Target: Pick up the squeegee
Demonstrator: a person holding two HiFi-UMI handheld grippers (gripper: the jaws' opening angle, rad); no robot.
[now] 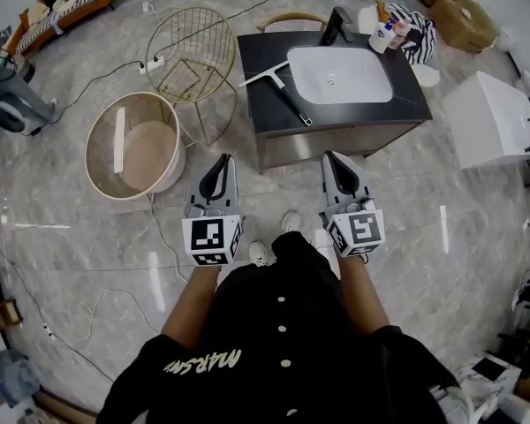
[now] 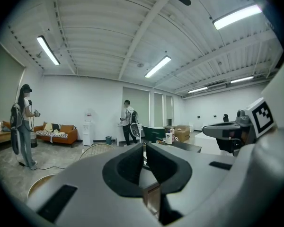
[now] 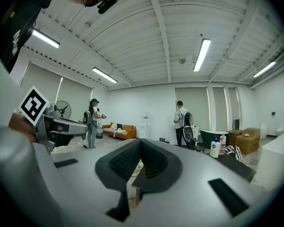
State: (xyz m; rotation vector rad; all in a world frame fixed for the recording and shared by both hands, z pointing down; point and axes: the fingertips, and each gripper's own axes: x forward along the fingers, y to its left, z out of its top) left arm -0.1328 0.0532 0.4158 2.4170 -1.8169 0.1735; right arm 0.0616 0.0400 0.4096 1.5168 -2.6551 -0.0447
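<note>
The squeegee (image 1: 277, 87), a white blade on a black handle, lies on the dark countertop (image 1: 269, 113) left of the white sink basin (image 1: 340, 74). It lies beyond both grippers, and neither touches it. My left gripper (image 1: 222, 160) hangs in front of the cabinet's left corner, its jaws close together with nothing between them (image 2: 144, 148). My right gripper (image 1: 333, 157) hangs in front of the cabinet's right half, shut and empty (image 3: 140, 143). Both point level at the cabinet. Neither gripper view shows the squeegee.
A gold wire basket stand (image 1: 192, 53) and a round beige tub (image 1: 134, 146) stand left of the cabinet. A white box (image 1: 490, 117) is at the right. A black faucet (image 1: 336, 25), bottles (image 1: 384, 35) and a striped cloth (image 1: 417, 35) sit on the counter's far end. Cables cross the floor. People stand far off.
</note>
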